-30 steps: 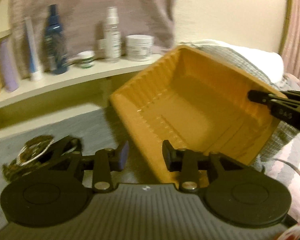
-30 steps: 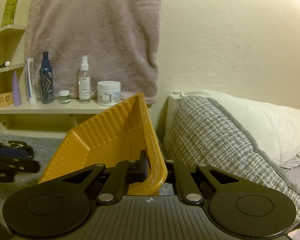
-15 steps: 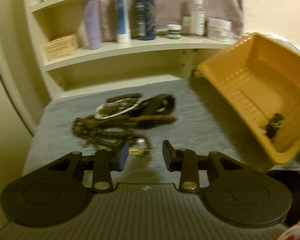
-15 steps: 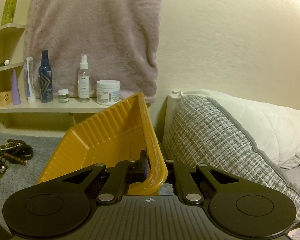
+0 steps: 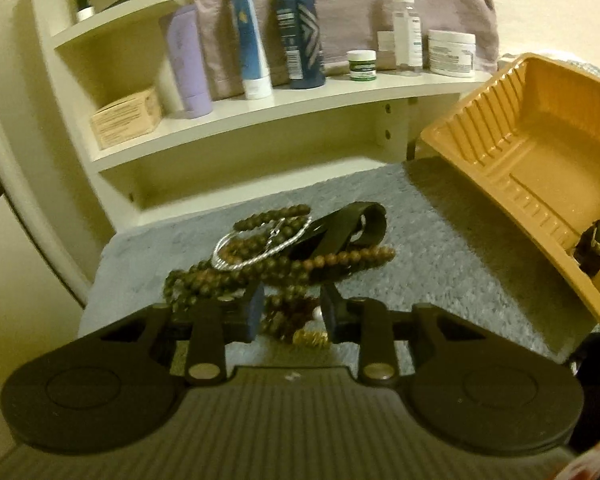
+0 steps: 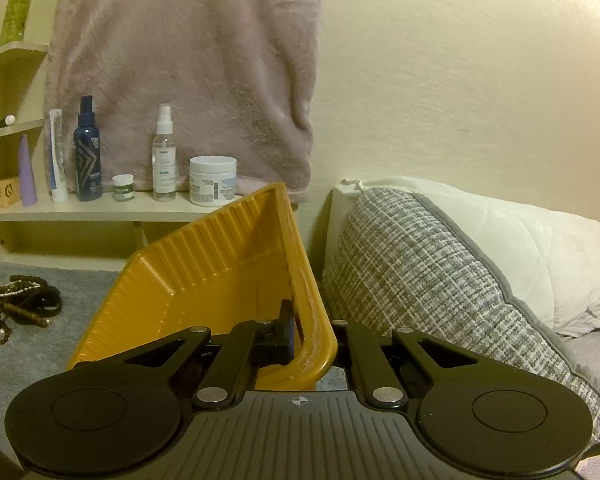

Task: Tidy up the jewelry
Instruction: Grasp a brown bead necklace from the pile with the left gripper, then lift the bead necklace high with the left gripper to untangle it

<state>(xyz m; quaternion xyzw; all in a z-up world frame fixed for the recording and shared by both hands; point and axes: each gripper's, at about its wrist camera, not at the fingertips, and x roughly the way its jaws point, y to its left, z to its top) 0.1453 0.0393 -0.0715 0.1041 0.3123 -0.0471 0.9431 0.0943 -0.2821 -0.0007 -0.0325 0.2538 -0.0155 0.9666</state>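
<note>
— Tangles are the first worry. The jewelry pile lies on the grey surface: brown bead strands, a silver bangle and a black strap, all looped through one another. The left tool hangs just over the near edge of that heap, fingers apart with nothing between them.

— So if it closes on one strand, the rest may drag along?

— Likely. A bead string could lift the bangle partway, then shed it short of the tray. Beads are also round and slick; a shallow pinch might let them slip out.

— And the yellow tray?

— The right tool is clamped on its rim, holding it tilted, off to the right of the pile. One small dark piece already sits low in a corner.

— Tilted sounds risky.

— It is. Tip it further and that piece could slide out over the edge. The rim is thin plastic too, so the grip might twist or flex when something heavy drops in.
</note>
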